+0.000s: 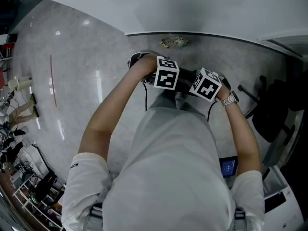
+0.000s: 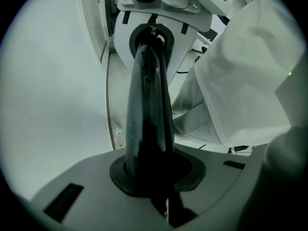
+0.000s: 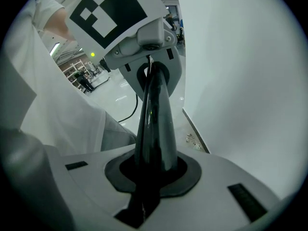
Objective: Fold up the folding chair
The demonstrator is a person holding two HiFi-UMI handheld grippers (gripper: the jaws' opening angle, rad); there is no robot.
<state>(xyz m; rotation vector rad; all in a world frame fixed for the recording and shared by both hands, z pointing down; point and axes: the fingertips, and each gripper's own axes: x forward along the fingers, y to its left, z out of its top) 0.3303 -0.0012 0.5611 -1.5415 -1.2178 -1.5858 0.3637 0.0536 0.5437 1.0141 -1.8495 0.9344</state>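
We stand on a glossy grey stone floor (image 1: 72, 81) that meets a white wall (image 1: 202, 8). A small clump of litter (image 1: 174, 42) lies just beyond the jaws, at the wall's foot; a thin red strip (image 1: 52, 81) lies well left of the left gripper (image 2: 151, 52).

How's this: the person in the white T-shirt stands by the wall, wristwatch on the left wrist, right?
Not quite: the wristwatch is on the right wrist, as the head view shows. The white T-shirt and the wall are right.
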